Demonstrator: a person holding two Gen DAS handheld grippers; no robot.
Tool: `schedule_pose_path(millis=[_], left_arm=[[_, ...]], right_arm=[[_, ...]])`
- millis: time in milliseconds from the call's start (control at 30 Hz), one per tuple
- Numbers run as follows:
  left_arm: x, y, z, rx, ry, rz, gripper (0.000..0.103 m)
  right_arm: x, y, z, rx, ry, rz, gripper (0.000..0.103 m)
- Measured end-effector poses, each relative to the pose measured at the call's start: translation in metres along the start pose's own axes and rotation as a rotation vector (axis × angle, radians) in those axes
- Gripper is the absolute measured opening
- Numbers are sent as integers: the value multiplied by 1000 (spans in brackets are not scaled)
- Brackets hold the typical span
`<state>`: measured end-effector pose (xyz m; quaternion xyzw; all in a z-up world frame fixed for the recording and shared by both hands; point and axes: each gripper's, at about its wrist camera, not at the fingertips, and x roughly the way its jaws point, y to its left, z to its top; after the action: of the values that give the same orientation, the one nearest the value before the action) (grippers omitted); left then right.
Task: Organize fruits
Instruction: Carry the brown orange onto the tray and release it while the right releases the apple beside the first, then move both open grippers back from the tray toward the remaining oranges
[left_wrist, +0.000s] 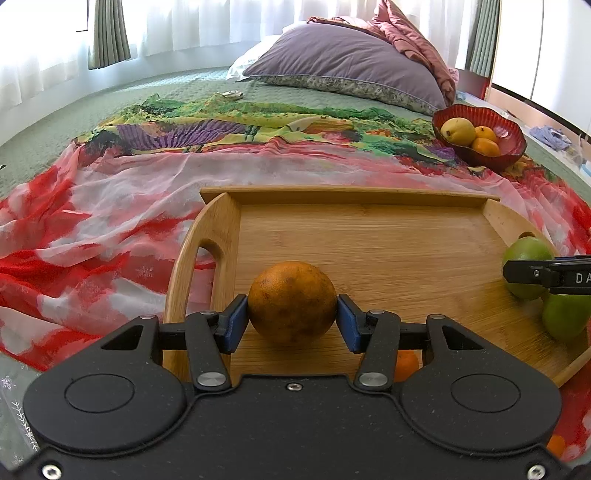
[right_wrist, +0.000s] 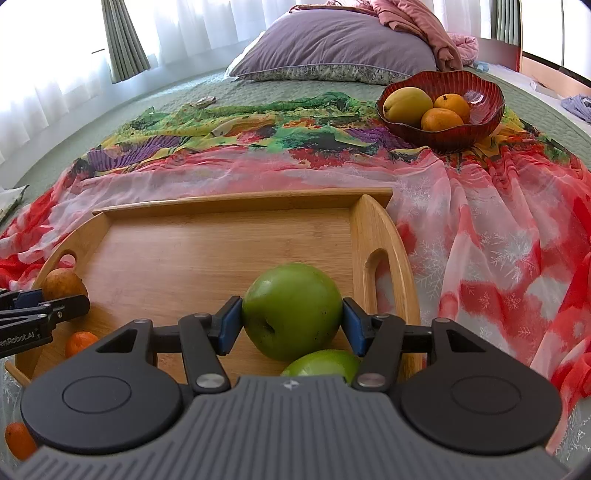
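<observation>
Fruit between the jaws, over the wooden tray.
We see the left gripper clamped on a brown orange; the right gripper has its jaws flanking a green apple, contact unclear.

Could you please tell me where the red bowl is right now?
The red bowl sits on the colourful cloth, beyond the wooden tray's far right corner, near the purple pillow.

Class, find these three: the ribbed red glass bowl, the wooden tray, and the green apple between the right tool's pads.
Ribbed red glass bowl (right_wrist: 484, 122): right wrist view, right wall.
Wooden tray (right_wrist: 177, 266): right wrist view, bare floor.
Green apple (right_wrist: 291, 306): right wrist view, front skin.
</observation>
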<state>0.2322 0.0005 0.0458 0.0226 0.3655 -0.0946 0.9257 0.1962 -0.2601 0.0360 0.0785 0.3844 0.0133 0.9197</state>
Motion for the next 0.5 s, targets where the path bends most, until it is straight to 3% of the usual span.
schedule_pose_path(millis=[67, 233, 500], left_arm=[[-1, 0, 0, -2, -7, 0, 53], [-13, 1, 1, 6, -47, 3, 76], [-46, 4, -5, 29, -115, -20, 92]], right_arm=[[-1, 0, -1, -1, -6, 4, 73], [-7, 2, -3, -17, -23, 18, 80], [-27, 9, -9, -68, -71, 7, 90]])
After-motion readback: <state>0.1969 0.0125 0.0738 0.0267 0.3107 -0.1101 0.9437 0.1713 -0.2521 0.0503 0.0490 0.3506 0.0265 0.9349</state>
